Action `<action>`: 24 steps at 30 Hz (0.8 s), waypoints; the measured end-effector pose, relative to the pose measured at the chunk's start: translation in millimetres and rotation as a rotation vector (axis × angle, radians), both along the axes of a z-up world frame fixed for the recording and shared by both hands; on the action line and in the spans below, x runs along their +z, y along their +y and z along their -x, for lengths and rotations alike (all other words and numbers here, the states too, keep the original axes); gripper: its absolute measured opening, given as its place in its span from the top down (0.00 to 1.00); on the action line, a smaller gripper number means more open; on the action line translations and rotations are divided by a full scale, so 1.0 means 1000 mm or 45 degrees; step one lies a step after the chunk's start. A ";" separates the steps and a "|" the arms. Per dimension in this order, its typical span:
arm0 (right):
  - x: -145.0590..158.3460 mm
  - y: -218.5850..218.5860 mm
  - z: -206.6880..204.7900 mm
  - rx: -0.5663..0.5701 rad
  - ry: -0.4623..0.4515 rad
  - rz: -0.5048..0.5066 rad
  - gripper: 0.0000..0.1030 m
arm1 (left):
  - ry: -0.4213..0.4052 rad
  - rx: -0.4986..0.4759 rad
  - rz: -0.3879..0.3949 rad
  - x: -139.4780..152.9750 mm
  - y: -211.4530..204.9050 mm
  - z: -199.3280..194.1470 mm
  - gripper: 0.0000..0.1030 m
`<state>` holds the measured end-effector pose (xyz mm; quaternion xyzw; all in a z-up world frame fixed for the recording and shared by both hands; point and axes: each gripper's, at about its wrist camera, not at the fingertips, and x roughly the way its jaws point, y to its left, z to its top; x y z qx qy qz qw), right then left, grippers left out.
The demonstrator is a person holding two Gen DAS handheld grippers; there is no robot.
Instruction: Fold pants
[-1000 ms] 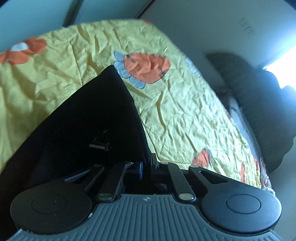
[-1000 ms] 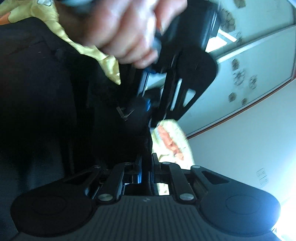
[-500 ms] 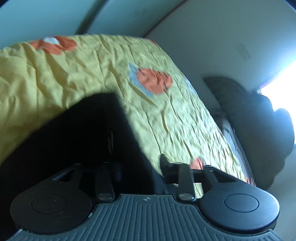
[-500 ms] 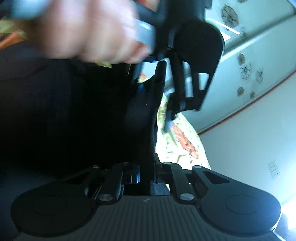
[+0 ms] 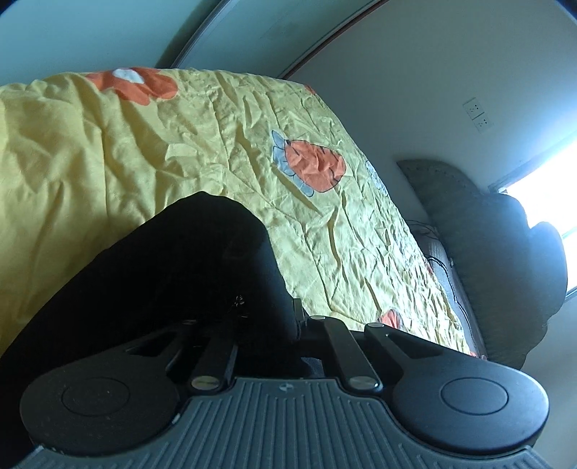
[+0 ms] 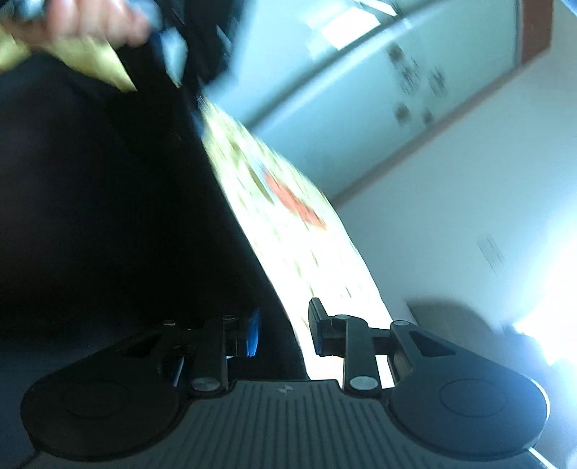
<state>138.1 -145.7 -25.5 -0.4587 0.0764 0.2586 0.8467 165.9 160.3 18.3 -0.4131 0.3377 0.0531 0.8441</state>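
Note:
The black pants [image 5: 173, 274] lie on a yellow bedsheet with orange carrot prints [image 5: 252, 151]. My left gripper [image 5: 267, 321] sits low on the pants; black cloth bunches between its jaws, which stand a little apart. In the right wrist view my right gripper [image 6: 285, 324] is open, its jaws apart, with the edge of the pants [image 6: 119, 223] lying between them. The view is blurred. A hand [image 6: 90, 18] holding the other gripper shows at the top left.
A dark padded headboard or cushion [image 5: 505, 259] stands beside the bed at the right, under a bright window [image 5: 548, 205]. A wall with a socket [image 5: 478, 115] and a pale wardrobe [image 6: 360, 90] lie beyond the bed.
My right gripper has opened and let go of the pants. My left gripper opened half a second ago and now stands narrower, with cloth between its jaws. Both views have swung.

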 end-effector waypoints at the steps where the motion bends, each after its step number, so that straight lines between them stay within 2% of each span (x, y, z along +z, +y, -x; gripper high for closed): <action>1: -0.003 -0.012 -0.007 -0.057 -0.001 0.018 0.74 | -0.001 -0.003 0.000 0.000 0.000 0.002 0.95; 3: -0.011 -0.032 -0.023 -0.157 0.012 0.053 0.74 | 0.000 -0.005 -0.006 0.000 -0.001 0.003 0.95; 6: -0.019 -0.056 -0.042 -0.254 0.105 0.052 0.75 | 0.016 -0.004 -0.027 -0.003 -0.003 0.003 0.95; 8: -0.017 -0.062 -0.042 -0.256 0.148 0.015 0.86 | 0.022 0.001 -0.035 -0.005 -0.003 0.002 0.96; 11: -0.016 -0.058 -0.023 -0.243 0.091 0.057 0.90 | 0.012 0.000 -0.069 -0.003 -0.004 0.005 0.96; 15: -0.013 -0.059 -0.005 -0.239 0.086 0.042 0.91 | -0.009 -0.019 -0.120 0.004 -0.008 0.013 0.95; 21: 0.002 -0.060 0.002 -0.243 0.056 0.018 0.91 | -0.032 -0.045 -0.108 0.016 -0.005 0.031 0.96; 24: 0.009 -0.059 0.027 -0.232 0.038 0.004 0.91 | -0.037 -0.060 -0.111 0.021 -0.003 0.044 0.96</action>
